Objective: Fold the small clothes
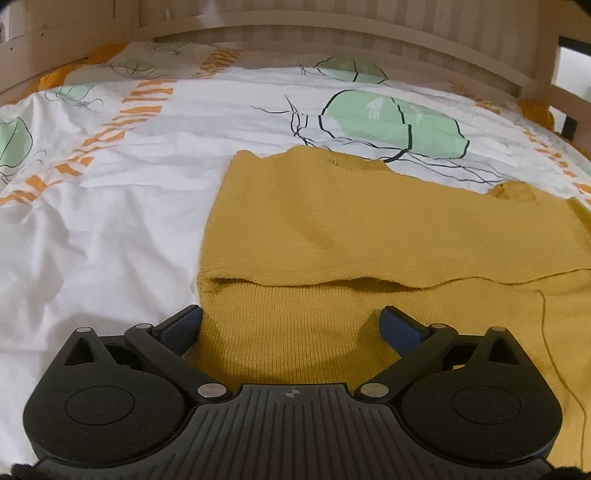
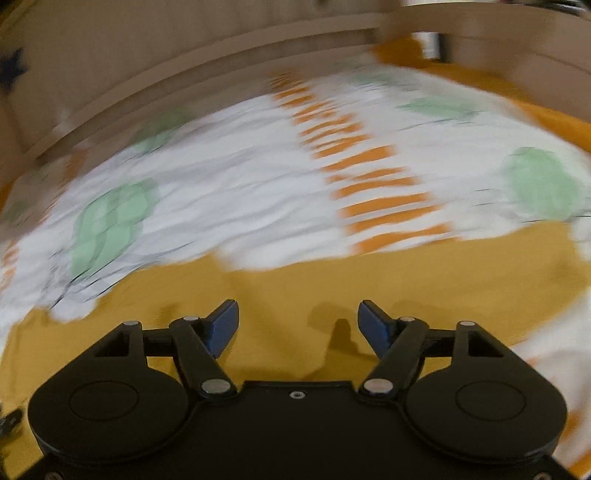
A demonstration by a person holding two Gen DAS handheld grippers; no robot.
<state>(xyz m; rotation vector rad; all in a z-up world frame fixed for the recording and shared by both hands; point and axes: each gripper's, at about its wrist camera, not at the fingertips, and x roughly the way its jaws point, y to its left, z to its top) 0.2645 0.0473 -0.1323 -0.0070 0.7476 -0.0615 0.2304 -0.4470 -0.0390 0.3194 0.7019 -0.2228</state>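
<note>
Mustard-yellow knit makes up the sweater [image 1: 369, 229], which lies flat on the bed sheet [image 1: 110, 229], one layer already turned over so that a folded edge crosses it just beyond the left gripper [image 1: 291, 325]. It looks light, soft and limp, likely to sag and stretch when lifted, so a pinch through both layers at a corner or along that folded edge should serve best. Nearest the sweater's hem, the left gripper hangs low over the ribbed part, angled downward, its jaws spread wide with only cloth showing below them and nothing pinched. Over another stretch of the sweater, the right gripper [image 2: 298, 325] also tilts downward, jaws apart and empty, its view smeared. Beyond the sweater stands a wooden rail [image 1: 332, 33].
</note>
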